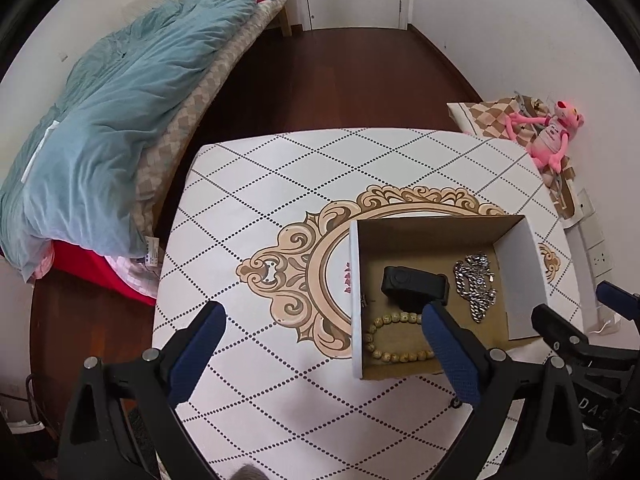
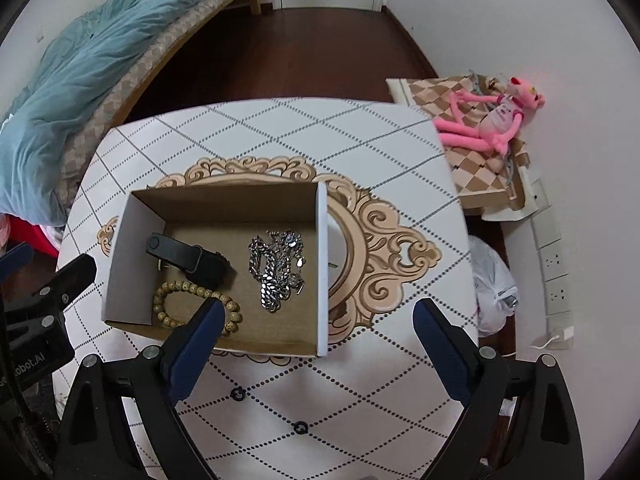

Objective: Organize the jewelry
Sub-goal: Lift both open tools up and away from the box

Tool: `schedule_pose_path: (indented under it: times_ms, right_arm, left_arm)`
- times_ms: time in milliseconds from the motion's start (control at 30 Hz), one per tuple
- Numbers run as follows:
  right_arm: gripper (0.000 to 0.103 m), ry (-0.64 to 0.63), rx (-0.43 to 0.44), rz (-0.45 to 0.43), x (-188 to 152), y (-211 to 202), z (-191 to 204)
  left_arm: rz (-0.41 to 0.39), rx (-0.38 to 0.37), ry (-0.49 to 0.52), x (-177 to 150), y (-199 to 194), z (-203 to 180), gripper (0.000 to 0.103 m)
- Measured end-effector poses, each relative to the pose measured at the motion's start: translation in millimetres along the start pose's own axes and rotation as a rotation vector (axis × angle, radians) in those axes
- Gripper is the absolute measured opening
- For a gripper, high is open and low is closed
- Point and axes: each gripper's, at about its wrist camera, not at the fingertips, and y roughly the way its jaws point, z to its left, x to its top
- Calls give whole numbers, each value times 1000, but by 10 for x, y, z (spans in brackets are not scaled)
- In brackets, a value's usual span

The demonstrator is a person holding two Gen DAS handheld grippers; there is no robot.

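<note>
An open cardboard box (image 1: 520, 276) (image 2: 322, 264) stands on the patterned table (image 1: 280, 184) (image 2: 280, 132). Inside lie a black watch band (image 1: 414, 286) (image 2: 188, 258), a silver chain (image 1: 476, 282) (image 2: 280, 268) and a tan bead bracelet (image 1: 394, 338) (image 2: 192, 298). My left gripper (image 1: 324, 324) is open and empty, above the table just left of the box. My right gripper (image 2: 320, 320) is open and empty, above the box's near right corner. Two small black rings (image 2: 238, 393) (image 2: 300, 427) lie on the table in front of the box; one shows in the left view (image 1: 455, 403).
A bed with a teal duvet (image 1: 120, 120) (image 2: 80, 60) lies to the left. A pink plush toy (image 1: 548, 136) (image 2: 492, 120) rests on a checkered cushion at the right wall. A white plastic bag (image 2: 494, 284) sits on the floor by wall sockets (image 2: 556, 264).
</note>
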Motion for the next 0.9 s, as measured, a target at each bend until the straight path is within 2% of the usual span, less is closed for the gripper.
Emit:
schedule_pose_path:
  times_ms: [267, 667, 900]
  right_arm:
    - [96, 13, -20, -96, -111, -459, -37]
    - [96, 49, -23, -242, -397, -1263, -97]
    - [96, 81, -9, -276, -607, -1494, -166]
  left_arm:
    - [-74, 24, -9, -126, -394, -19, 100]
    - [-167, -39, -43, -308, -1079, -13, 100]
    - [-196, -45, -51, -466, -1285, -8, 100]
